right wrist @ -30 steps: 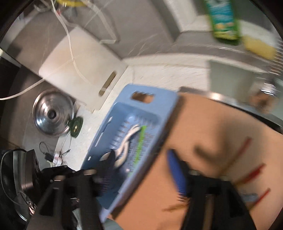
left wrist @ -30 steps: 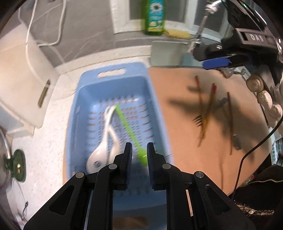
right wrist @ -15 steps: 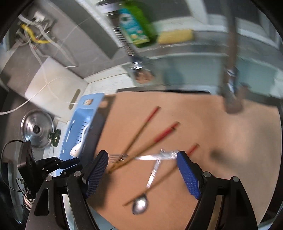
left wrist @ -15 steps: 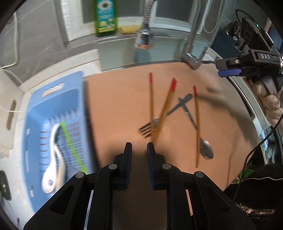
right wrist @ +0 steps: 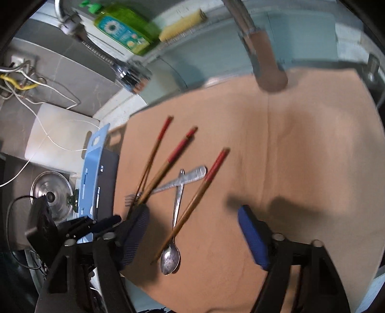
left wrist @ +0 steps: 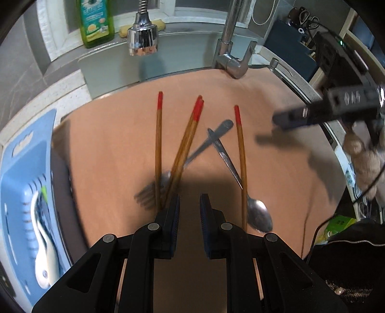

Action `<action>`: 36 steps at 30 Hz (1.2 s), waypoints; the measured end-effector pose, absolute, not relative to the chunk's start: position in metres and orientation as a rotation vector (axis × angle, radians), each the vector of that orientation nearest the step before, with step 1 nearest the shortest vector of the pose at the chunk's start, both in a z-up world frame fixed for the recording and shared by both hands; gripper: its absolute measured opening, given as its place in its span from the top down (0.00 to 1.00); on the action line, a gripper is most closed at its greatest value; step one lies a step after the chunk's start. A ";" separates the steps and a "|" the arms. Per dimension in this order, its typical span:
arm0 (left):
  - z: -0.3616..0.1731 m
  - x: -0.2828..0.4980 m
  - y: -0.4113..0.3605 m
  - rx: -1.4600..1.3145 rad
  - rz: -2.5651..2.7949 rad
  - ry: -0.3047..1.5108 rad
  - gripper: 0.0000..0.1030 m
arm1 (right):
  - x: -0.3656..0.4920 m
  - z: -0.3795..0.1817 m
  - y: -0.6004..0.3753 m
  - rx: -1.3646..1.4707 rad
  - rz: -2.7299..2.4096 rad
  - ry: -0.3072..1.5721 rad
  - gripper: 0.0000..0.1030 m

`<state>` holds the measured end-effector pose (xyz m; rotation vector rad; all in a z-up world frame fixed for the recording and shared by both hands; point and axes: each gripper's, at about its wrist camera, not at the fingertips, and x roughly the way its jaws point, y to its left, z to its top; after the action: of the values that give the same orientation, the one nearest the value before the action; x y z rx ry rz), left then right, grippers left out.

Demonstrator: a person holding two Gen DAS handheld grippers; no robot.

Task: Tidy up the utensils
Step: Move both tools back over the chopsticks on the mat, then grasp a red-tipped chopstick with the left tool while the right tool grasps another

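Note:
Several red-tipped wooden chopsticks [left wrist: 158, 146] [right wrist: 179, 154], a metal fork [left wrist: 192, 154] [right wrist: 178, 181] and a metal spoon [left wrist: 258, 214] [right wrist: 170, 258] lie crossed on a tan board [left wrist: 108, 149] [right wrist: 288, 156]. A blue basket [left wrist: 16, 183] [right wrist: 92, 163] at the left holds a white spoon [left wrist: 44, 252] and a green stick. My left gripper [left wrist: 189, 204] hangs just above the fork's tines, narrowly open and empty. My right gripper [right wrist: 192, 219] is wide open and empty above the spoon and one chopstick; it also shows in the left wrist view [left wrist: 312, 115].
A faucet [left wrist: 232, 50] and spray head [left wrist: 142, 39] overhang the sink behind the board. A green soap bottle [left wrist: 97, 20] and yellow sponge [right wrist: 182, 24] sit on the ledge. A white cutting board [right wrist: 60, 134] and pot lid [right wrist: 51, 195] lie left of the basket.
Both grippers have swung right from over the blue basket to the utensils on the tan board and come lower. The right gripper stays wide open, the left narrowly open.

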<state>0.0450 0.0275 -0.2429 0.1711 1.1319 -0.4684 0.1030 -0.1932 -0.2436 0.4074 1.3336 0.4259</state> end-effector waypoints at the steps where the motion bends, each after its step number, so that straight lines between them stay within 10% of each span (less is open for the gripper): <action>1: -0.242 0.049 0.028 0.166 -0.473 1.132 0.85 | 0.103 -0.249 -0.188 0.408 0.420 1.355 0.49; 36: -0.288 0.162 0.010 0.213 -0.455 1.246 0.94 | 0.130 -0.290 -0.150 0.369 0.180 1.496 0.87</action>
<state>0.1616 0.0101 -0.2884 0.2127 1.2459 -0.4547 0.1295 -0.1495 -0.2897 0.3692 1.4960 0.1799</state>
